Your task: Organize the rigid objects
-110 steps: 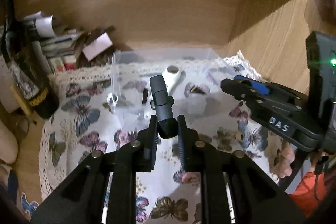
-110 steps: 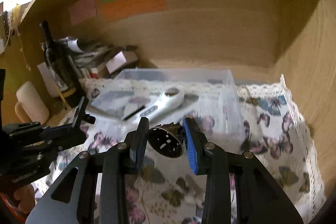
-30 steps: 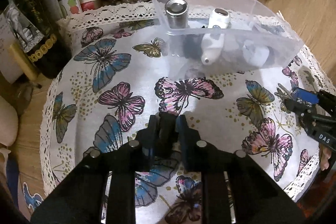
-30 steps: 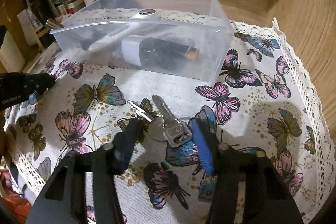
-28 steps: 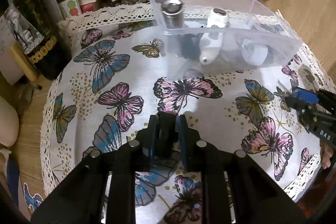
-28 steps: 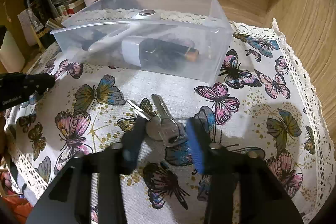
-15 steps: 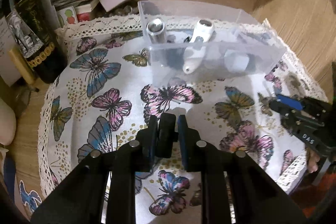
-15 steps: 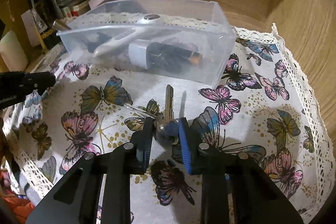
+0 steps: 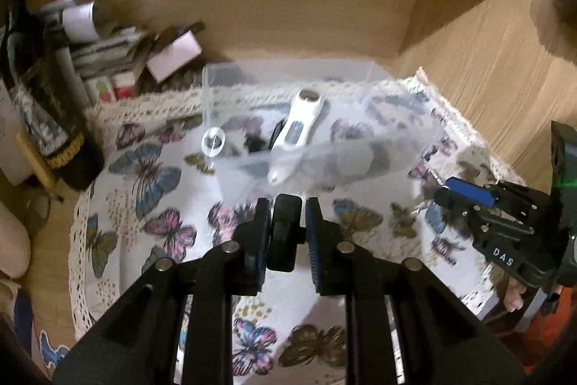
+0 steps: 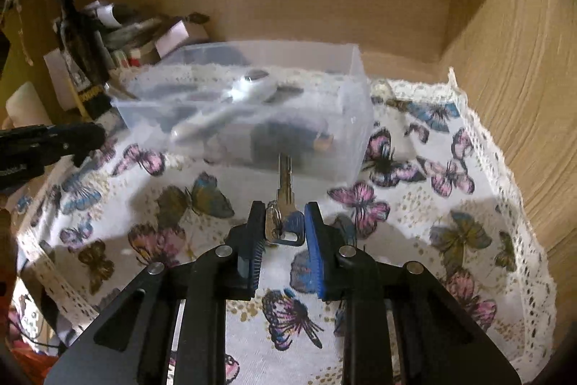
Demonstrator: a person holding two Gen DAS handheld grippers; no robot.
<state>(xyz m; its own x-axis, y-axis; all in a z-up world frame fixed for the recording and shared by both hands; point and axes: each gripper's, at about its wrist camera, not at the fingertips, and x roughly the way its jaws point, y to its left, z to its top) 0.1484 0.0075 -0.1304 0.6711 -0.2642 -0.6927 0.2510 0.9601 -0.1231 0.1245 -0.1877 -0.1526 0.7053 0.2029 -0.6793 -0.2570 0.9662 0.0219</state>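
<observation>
My left gripper (image 9: pixel 287 222) is shut on a small black object (image 9: pixel 285 233) and holds it above the butterfly cloth, just in front of the clear plastic bin (image 9: pixel 389 118). My right gripper (image 10: pixel 283 230) is shut on a bunch of keys (image 10: pixel 285 190), one silver key pointing up toward the clear bin (image 10: pixel 353 118). The bin holds a white handheld device (image 9: pixel 301 125), a silver cylinder (image 9: pixel 213 141) and dark items. The right gripper also shows at the right of the left wrist view (image 9: pixel 465 193); the left gripper shows at the left of the right wrist view (image 10: pixel 83 136).
A butterfly-print cloth with a lace edge (image 10: pixel 450 204) covers the table. A dark bottle (image 9: pixel 47 132) and a pile of papers and boxes (image 9: pixel 144 49) stand at the back left. Wooden walls (image 10: pixel 523 78) close in behind and on the right.
Both grippers have risen from the cloth with their objects and tilted up toward the bin. Before that the right gripper closed on the keys that lay on the cloth.
</observation>
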